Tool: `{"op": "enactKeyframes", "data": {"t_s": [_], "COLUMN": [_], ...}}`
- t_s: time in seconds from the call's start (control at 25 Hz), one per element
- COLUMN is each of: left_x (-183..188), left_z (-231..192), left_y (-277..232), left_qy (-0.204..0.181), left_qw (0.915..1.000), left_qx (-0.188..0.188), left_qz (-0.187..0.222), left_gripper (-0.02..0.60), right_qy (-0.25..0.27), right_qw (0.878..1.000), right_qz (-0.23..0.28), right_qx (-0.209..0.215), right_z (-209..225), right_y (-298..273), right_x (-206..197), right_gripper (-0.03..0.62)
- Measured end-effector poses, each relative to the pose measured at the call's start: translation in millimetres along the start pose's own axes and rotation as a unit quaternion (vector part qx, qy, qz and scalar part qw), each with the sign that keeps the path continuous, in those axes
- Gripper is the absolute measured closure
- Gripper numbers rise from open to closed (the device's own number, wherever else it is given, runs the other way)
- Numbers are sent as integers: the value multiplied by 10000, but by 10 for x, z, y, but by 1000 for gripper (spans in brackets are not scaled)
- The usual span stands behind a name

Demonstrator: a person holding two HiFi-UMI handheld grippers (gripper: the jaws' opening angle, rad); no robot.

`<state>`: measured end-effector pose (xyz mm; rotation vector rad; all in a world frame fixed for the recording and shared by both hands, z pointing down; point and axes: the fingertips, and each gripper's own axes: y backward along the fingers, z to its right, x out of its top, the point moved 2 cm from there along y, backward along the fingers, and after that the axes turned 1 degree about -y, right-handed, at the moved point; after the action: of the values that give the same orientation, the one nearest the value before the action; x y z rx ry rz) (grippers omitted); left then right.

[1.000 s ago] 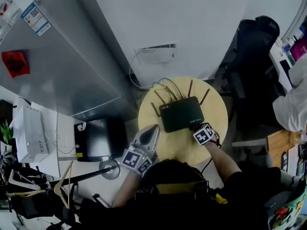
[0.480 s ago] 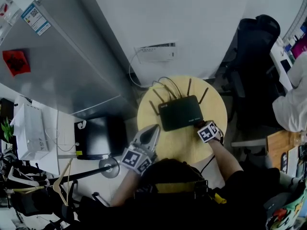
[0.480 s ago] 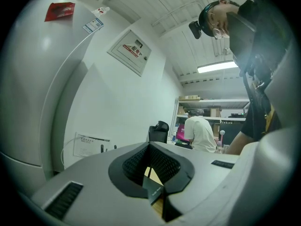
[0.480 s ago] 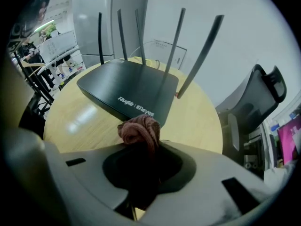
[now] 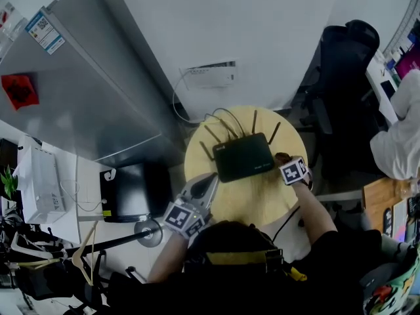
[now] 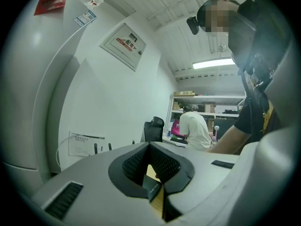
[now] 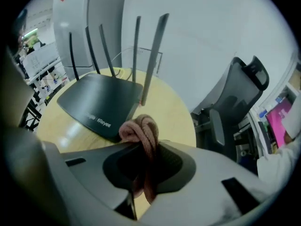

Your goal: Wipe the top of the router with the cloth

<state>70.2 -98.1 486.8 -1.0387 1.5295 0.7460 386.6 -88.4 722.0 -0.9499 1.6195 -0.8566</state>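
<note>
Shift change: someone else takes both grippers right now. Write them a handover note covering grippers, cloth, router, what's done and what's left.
Left gripper: fingers together, nothing between them, near the router's left front corner at the table's left edge.
Right gripper: shut on the bunched pinkish cloth, over the table just off the router's right front corner.
Router: flat on the round table, antennas up along its far edge.
Done: cloth is in the gripper and beside the router. Whether any of the top is wiped cannot be told.
Left: bring the cloth onto the top and wipe across it.
</note>
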Motion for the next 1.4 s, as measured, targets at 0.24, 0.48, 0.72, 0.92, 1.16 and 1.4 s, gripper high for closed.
{"op": "enactKeyframes", "data": {"t_s": [0.24,0.48,0.72,0.92,1.16,1.4], "left_x": [-31,-8,-11,-77,-104,-82], "left_z": [-30,-176,-314,-384,-385,-362], "left_y": [-8,42,219,374,481,542], "left_qy": [45,97,112,220,239,211], "left_qw": [9998,9987,9953,9919,9909,9918], "left_qx": [137,487,963,1247,1322,1263], "left_qz": [-118,-133,-66,-80,-61,-27], "left_gripper": [588,588,588,588,588,588], "right_qy": [217,703,1086,1834,3422,4301], "right_qw": [9990,9967,9911,9783,9307,8913], "right_qz": [268,9,-73,-130,-340,-539], "right_qx": [281,418,766,959,1245,1326], "right_z": [124,49,-119,-165,-303,-436], "right_y": [-127,-371,-612,-630,-492,-344], "right_x": [190,359,504,542,444,291], "right_gripper": [532,533,532,533,533,532]}}
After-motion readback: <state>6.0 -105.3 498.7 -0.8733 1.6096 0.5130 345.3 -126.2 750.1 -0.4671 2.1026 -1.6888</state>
